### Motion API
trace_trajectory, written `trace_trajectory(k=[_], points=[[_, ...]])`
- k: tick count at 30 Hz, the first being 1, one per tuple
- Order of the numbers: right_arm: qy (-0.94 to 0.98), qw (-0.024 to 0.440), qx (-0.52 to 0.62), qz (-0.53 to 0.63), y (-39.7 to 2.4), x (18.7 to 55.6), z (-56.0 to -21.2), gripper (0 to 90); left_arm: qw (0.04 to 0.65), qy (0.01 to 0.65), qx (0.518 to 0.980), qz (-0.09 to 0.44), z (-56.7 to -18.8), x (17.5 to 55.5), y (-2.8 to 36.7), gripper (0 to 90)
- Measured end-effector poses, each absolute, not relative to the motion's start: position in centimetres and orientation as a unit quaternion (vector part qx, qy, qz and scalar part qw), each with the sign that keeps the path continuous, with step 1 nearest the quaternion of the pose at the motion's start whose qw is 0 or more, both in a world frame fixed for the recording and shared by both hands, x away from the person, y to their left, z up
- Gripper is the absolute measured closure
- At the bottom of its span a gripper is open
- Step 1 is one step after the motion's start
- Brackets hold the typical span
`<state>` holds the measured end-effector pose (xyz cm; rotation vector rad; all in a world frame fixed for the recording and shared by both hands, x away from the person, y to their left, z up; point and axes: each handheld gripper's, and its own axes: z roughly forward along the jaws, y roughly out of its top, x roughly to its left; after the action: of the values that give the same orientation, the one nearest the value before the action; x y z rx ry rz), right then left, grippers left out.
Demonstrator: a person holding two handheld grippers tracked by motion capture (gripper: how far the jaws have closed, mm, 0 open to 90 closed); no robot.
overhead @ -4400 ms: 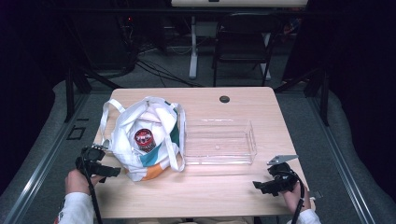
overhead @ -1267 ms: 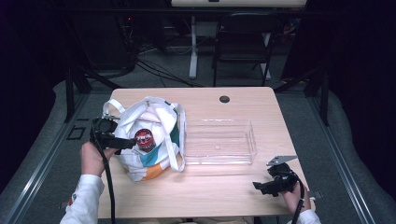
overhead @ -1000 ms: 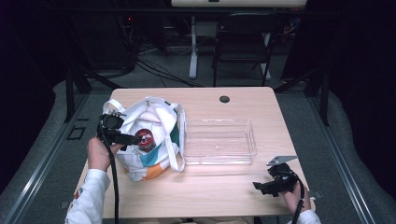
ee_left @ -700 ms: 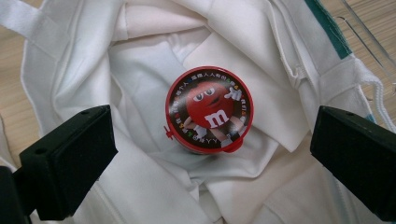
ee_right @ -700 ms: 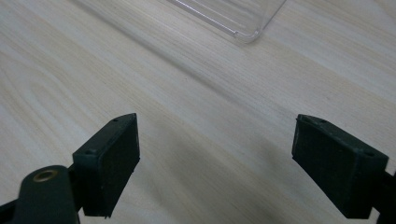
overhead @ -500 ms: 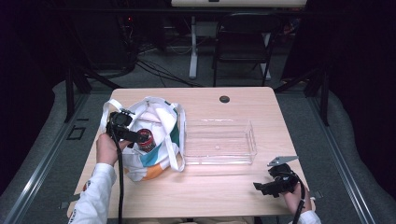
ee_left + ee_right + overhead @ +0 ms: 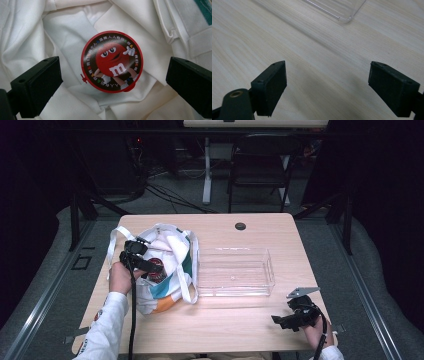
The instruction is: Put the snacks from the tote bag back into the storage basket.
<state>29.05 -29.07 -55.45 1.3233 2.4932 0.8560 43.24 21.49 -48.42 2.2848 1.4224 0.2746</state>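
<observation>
One round red candy tin [image 7: 111,61]; one white tote bag [image 7: 167,270]; one clear plastic tray [image 7: 235,272]; two grippers

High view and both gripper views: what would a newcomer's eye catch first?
The red candy tin with a cartoon face on its lid, lying in the white folds of the bag at the table's left. The left gripper hangs over it, jaws spread wide to either side and not touching. A clear tray sits mid-table, and the right gripper rests open near the front right corner.
</observation>
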Motion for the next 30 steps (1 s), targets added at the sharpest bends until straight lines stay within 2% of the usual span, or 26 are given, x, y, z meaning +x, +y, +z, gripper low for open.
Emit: trace_trajectory(k=[13, 25, 30], points=[[0.842, 0.092, 0.445, 0.290, -29.1, 29.1, -55.5, 14.8, 0.186, 0.515, 0.833, 0.086, -49.4, 44.4, 20.7, 1.4], [0.839, 0.097, 0.448, 0.291, -29.3, 29.0, -55.3, 14.8, 0.169, 0.518, 0.834, 0.088, -49.7, 44.8, 20.4, 13.8], [0.839, 0.098, 0.448, 0.291, -29.3, 29.0, -55.3, 14.8, 0.164, 0.520, 0.834, 0.085, -49.9, 44.8, 20.3, 15.0]])
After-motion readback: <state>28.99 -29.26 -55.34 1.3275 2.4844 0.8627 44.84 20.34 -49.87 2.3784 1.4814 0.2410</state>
